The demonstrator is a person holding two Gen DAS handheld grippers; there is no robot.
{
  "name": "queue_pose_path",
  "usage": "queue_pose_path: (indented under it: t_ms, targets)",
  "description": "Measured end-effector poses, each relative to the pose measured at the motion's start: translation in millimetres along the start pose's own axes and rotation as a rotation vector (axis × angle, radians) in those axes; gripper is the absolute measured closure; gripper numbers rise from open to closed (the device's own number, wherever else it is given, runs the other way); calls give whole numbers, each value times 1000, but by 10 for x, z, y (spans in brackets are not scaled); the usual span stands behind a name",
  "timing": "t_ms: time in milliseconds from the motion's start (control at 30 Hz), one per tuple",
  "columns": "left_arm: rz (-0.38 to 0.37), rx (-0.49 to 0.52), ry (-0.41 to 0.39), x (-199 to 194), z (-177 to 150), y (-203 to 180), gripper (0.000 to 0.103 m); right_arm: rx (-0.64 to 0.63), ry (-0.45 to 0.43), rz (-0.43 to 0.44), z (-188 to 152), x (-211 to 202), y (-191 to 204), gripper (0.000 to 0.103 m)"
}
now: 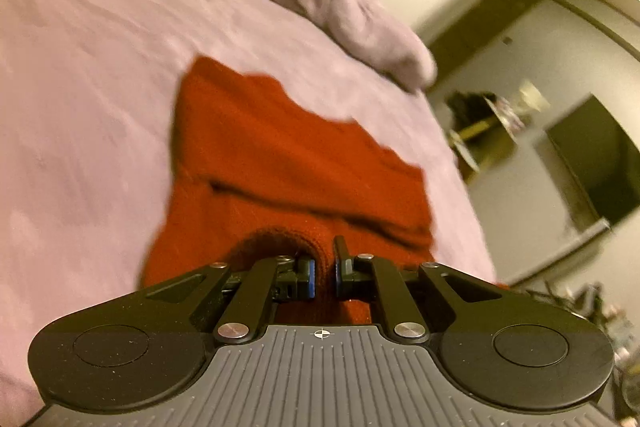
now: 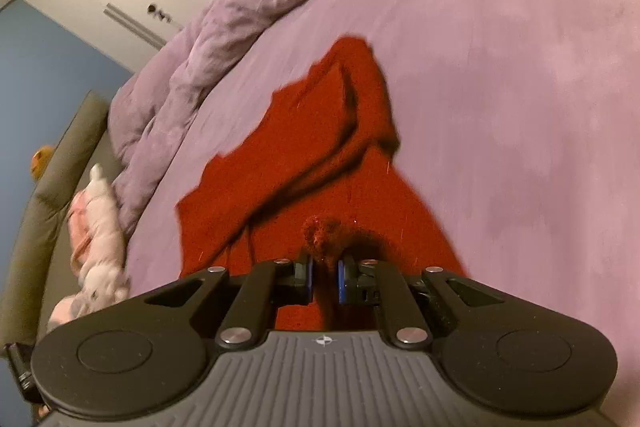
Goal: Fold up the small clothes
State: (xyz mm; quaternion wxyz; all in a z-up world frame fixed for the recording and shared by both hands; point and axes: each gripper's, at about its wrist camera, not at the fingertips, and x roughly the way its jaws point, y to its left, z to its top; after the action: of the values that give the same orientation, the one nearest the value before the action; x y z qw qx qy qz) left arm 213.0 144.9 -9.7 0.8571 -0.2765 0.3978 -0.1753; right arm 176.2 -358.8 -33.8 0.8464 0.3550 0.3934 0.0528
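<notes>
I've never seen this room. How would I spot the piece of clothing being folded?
Find the big bed with the lilac sheet and the crumpled lilac duvet along one edge. On the flat sheet lies a rust-red knitted garment, its near edge pinched by both grippers. It is the only red thing on the bed.

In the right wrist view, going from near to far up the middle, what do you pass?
right gripper → red knitted garment → purple bedsheet
</notes>
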Motion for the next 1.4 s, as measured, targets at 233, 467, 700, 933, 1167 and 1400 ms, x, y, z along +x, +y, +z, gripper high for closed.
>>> queue_pose_path:
  t_ms: [233, 467, 700, 933, 1167, 1400]
  targets:
    - [231, 8, -12, 480, 144, 233, 91, -135, -89, -148, 217, 399, 81, 91]
    - [191, 137, -38, 338, 70, 406, 42, -246, -186, -156, 162, 261, -8, 54]
    - [223, 430, 61, 551, -92, 329, 20, -426, -44, -222, 13, 538, -121, 44]
    - [243, 290, 79, 1050, 104, 449, 21, -472, -27, -247, 24, 841, 6, 48]
    - [357, 319, 34, 1093, 149, 281, 87, -618, -65, -306, -94, 872, 203, 88]
    - [229, 423, -97, 544, 260, -191, 89, -741, -240, -233, -141, 314, 613, 95]
